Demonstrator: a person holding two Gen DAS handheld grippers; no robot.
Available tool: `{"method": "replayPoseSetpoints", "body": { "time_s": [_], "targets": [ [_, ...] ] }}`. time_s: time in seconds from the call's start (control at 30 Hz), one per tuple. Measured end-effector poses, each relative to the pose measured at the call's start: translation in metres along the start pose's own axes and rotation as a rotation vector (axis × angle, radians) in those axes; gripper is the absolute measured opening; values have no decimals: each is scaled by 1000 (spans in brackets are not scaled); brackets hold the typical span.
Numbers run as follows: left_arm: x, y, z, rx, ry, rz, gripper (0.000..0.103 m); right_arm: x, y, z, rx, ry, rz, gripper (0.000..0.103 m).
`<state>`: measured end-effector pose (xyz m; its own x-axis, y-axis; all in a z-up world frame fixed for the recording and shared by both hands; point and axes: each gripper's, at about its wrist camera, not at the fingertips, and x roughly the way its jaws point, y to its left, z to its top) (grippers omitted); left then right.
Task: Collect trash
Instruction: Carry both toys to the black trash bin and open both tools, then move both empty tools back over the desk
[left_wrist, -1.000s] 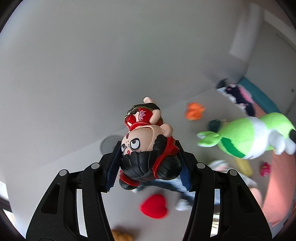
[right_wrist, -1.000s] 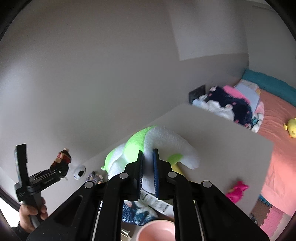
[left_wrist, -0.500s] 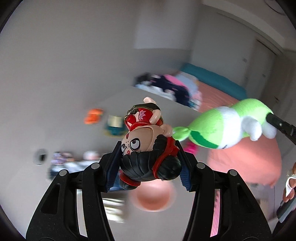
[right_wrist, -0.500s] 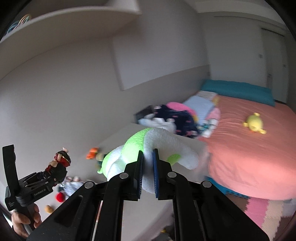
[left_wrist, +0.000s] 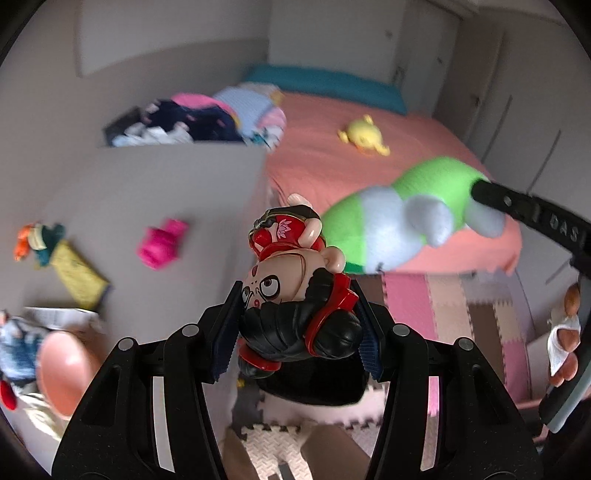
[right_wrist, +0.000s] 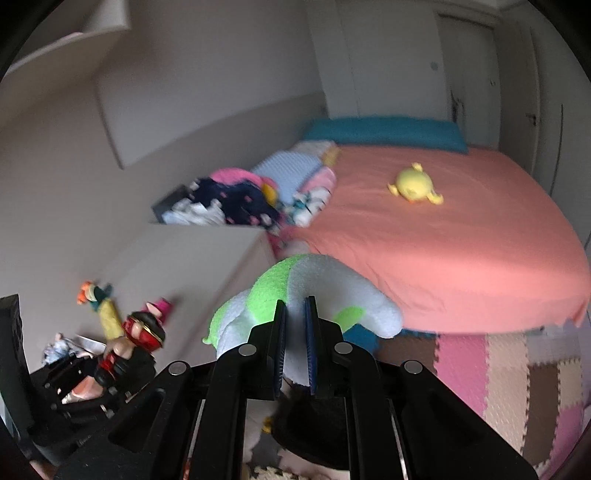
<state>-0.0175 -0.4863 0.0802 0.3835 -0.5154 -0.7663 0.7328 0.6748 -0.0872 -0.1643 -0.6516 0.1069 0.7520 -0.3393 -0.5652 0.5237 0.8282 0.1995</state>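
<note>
Jaws of the left gripper (left_wrist: 297, 334) clamped on a toy figurine (left_wrist: 295, 291) – black hair pinched between the blue pads, head down, red outfit and pale arms pointing away from the camera. Jaws of the right gripper (right_wrist: 294, 349) drawn nearly together on a fold of a green-and-white plush toy (right_wrist: 295, 291), its body bulging out beyond the fingertips. Same plush seen from the left wrist at right (left_wrist: 410, 218), hanging from the right gripper's black finger, with a hand (left_wrist: 565, 339) on the handle at the frame edge.

Beyond the jaws, below: a grey counter (left_wrist: 155, 192) strewn with small things – a pink toy (left_wrist: 162, 242), a yellow packet (left_wrist: 79, 277), an orange-and-teal toy (left_wrist: 35, 242), all blurred. Near the counter's left edge, a pink bowl (left_wrist: 62, 373), also blurred.

Further out: a bed with a salmon sheet (right_wrist: 443, 236), a yellow plush (right_wrist: 415, 184) lying on it well apart from everything else, a teal pillow (right_wrist: 384, 133) at the head. Heap of clothes (right_wrist: 236, 201) piled between counter and bed. Floor beside the bed covered in pink, beige and brown puzzle mats (right_wrist: 509, 373).
</note>
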Motion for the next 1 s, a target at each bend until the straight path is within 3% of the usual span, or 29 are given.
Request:
{"method": "replayPoseSetpoints", "body": {
  "time_s": [0.07, 0.1, 0.13, 0.17, 0.2, 0.23, 0.37, 0.63, 1.0],
  "targets": [
    [18, -9, -5, 21, 40, -7, 54, 24, -7, -7, 5, 60, -8, 11],
    [32, -16, -9, 42, 71, -15, 54, 31, -9, -11, 6, 83, -8, 17],
    [37, -20, -12, 58, 87, -12, 66, 35, -13, -15, 17, 90, -5, 36],
    [39, -26, -16, 72, 87, 16, 100, 41, -19, -18, 51, 87, -28, 53],
    [40, -27, -18, 83, 64, 54, 97, 41, -23, -19, 82, 71, -50, 88],
    [40, -29, -20, 97, 39, 83, 97, 40, -29, -21, 122, 32, -66, 94],
    [43, -24, -19, 60, 57, 62, 97, 46, -36, -25, 160, 36, -50, 94],
    [32, 0, -21, 10, 37, 98, 97, 43, -26, -26, 135, -3, -11, 100],
    [-6, 54, -32, -81, -1, 129, 97, 27, 42, -30, 19, -21, 59, 100]
  ]
}}
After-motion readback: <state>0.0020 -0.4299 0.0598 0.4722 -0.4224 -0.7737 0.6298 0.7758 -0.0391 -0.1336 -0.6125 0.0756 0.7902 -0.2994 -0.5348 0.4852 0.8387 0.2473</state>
